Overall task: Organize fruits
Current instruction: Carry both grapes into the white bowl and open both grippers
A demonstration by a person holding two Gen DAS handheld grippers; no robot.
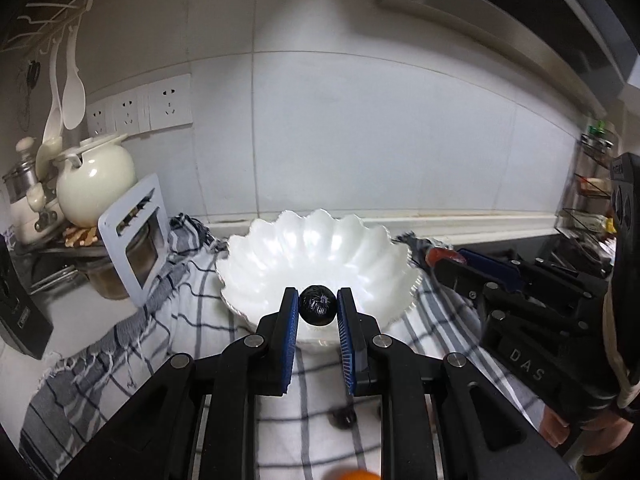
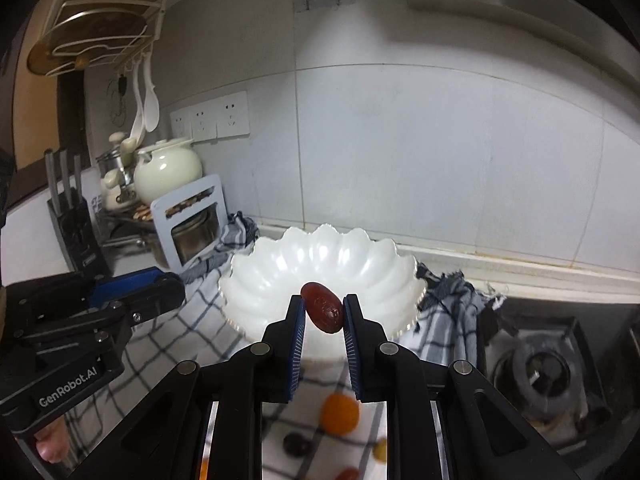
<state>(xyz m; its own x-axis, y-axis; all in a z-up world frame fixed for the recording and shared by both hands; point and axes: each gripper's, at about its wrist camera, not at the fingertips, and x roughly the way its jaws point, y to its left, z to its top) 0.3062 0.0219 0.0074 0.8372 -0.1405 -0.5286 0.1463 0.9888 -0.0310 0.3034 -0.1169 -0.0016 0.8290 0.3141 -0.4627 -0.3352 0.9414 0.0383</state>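
My left gripper [image 1: 318, 306] is shut on a small dark round fruit [image 1: 317, 305], held in front of the near rim of a white scalloped bowl [image 1: 280, 252]. My right gripper [image 2: 323, 312] is shut on a reddish-brown oval fruit [image 2: 324, 307], held before the same bowl [image 2: 360, 268]. The bowl looks empty inside. On the checked cloth [image 2: 168, 344] below lie an orange fruit [image 2: 339, 414], a dark fruit [image 2: 297, 445] and other small fruits. In the left wrist view the right gripper [image 1: 452, 258] shows at the right with its red fruit; in the right wrist view the left gripper's fingers [image 2: 136, 288] show at the left.
A cream teapot [image 1: 94, 180], a white frame stand [image 1: 136, 236] with a jar, hanging spoons and wall sockets crowd the left back. A knife block [image 2: 74, 224] stands at the left. A gas hob [image 2: 540, 364] lies right of the cloth. A tiled wall rises behind the bowl.
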